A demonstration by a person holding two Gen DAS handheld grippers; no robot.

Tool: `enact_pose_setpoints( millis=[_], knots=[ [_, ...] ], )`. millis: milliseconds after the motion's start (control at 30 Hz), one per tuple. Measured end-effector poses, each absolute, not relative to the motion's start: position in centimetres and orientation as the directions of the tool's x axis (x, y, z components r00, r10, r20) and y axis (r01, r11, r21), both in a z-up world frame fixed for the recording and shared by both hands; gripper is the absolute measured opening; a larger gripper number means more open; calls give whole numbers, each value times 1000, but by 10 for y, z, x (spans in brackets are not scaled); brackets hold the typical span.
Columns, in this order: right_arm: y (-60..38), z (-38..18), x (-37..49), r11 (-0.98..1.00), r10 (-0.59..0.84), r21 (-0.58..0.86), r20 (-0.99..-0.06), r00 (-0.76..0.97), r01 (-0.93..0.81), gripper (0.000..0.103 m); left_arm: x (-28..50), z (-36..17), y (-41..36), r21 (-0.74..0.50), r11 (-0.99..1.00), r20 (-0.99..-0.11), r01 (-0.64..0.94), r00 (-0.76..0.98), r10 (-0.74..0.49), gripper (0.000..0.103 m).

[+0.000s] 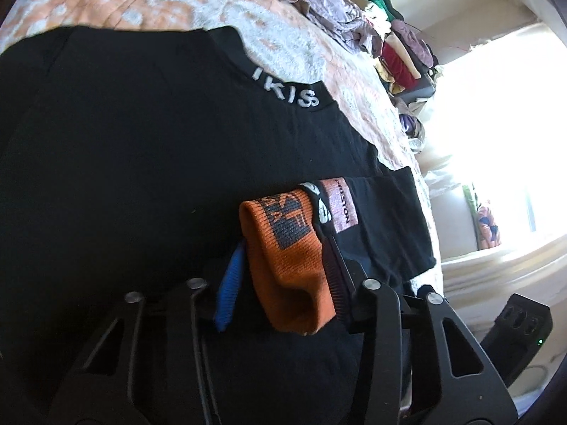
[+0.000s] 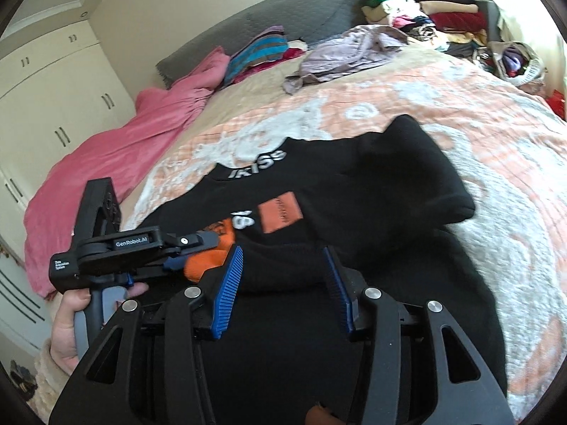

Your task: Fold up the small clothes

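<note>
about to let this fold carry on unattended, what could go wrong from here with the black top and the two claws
1. The left claw is clamped on the orange ribbed cuff only; pulling it may drag a single layer and skew the black top.
2. The right claw stands open around a bunched black fold; closing here could catch several layers.
3. Both claws work close together, so they may collide.

Black garment (image 1: 141,148) collar — "IKISS"; left gripper (image 2: 212,248) — "GenRobot.AI".
</note>
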State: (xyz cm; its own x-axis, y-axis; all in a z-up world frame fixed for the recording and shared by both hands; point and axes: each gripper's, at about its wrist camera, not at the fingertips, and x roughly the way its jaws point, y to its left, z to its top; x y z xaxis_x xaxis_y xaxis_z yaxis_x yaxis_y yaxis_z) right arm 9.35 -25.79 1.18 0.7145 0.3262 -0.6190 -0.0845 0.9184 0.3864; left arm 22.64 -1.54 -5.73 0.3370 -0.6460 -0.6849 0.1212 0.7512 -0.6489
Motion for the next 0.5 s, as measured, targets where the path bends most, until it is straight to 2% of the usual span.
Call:
enact_pose_setpoints(
  millis=[33,133,333,500],
  knots=[
    [-262,11,92,920,317,384,-621,717,-74,46,227,-58,-17,-648,751,-685,124,337,-647,12],
    [-269,8,91,921,302,385,-627,718,-52,46,225,-52,-20,-645,749,-668,151,363,-649,6],
    [-271,8,92,929,284,369,-631,721,-43,46,207,1,-14,-604,753,-599,260,476,-644,5],
    [-269,11,93,930,288,364,-623,728,-56,46,196,30,17,-605,754,-545,257,557,-627,5]
  ],
)
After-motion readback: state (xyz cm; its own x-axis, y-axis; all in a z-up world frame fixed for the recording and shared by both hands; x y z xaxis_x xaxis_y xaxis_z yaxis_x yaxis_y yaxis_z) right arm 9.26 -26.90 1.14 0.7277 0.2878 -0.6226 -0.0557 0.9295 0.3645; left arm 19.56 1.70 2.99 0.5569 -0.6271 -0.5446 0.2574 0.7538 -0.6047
